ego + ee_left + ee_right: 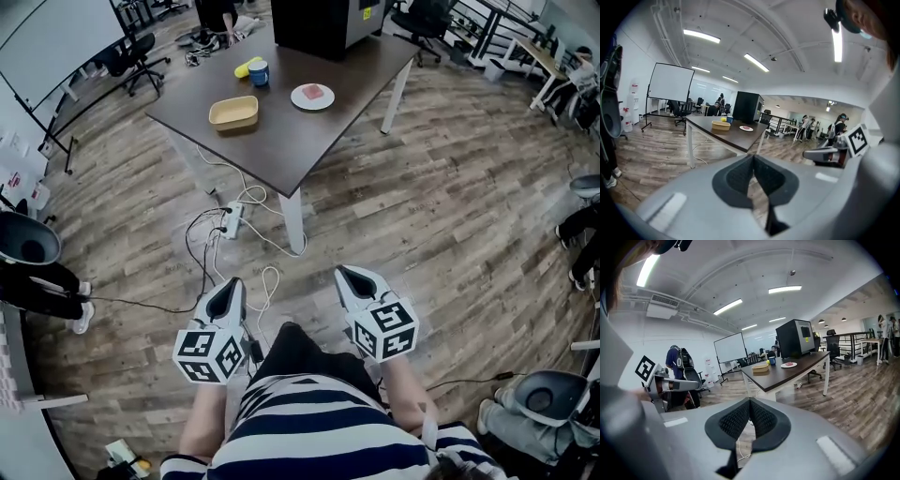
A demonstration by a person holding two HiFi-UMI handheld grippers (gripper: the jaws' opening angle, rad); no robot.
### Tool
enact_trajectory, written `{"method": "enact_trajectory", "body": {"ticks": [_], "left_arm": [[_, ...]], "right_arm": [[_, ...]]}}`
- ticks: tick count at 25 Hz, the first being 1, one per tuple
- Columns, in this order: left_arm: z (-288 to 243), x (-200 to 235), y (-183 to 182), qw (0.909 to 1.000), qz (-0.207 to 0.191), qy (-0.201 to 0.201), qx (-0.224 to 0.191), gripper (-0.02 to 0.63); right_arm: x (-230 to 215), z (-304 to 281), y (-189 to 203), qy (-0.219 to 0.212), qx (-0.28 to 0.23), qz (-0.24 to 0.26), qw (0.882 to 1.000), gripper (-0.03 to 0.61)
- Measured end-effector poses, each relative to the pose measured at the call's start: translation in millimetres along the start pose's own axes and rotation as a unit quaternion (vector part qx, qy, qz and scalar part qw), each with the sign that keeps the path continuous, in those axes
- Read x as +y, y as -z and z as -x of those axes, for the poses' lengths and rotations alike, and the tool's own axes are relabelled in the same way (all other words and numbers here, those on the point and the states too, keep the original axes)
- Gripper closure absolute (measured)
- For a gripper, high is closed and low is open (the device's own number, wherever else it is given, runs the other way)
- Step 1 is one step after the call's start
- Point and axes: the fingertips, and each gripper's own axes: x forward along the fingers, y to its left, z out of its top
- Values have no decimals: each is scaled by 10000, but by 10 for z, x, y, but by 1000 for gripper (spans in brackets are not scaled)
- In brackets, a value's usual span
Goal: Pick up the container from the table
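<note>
A shallow tan container (233, 112) rests on the dark brown table (281, 141), far ahead of me. The left gripper view shows the container (721, 125) small in the distance, and in the right gripper view the container (761, 367) sits near the table's front end. I stand on the wood floor, well short of the table. My left gripper (230, 286) and right gripper (349, 275) are held low in front of my striped shirt. Both are shut, pads touching, with nothing between them.
A blue cup (259, 72), a yellow object (246, 67), a white plate (312, 97) with something pink and a big black box (323, 23) share the table. A power strip (232, 220) and cables lie on the floor by the near table leg. Office chairs and people stand around.
</note>
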Motion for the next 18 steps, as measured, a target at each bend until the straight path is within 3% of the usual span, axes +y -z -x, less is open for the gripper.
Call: {"method": "enact_trajectory", "body": {"ticks": [9, 18], "left_arm": [[-718, 360, -306, 9996, -212, 159, -95, 614], [-1417, 1160, -795, 9991, -344, 245, -25, 614]], "right_arm": [[-134, -680, -252, -72, 118, 157, 9998, 584], [-201, -1713, -783, -88, 255, 216, 9994, 584]]}}
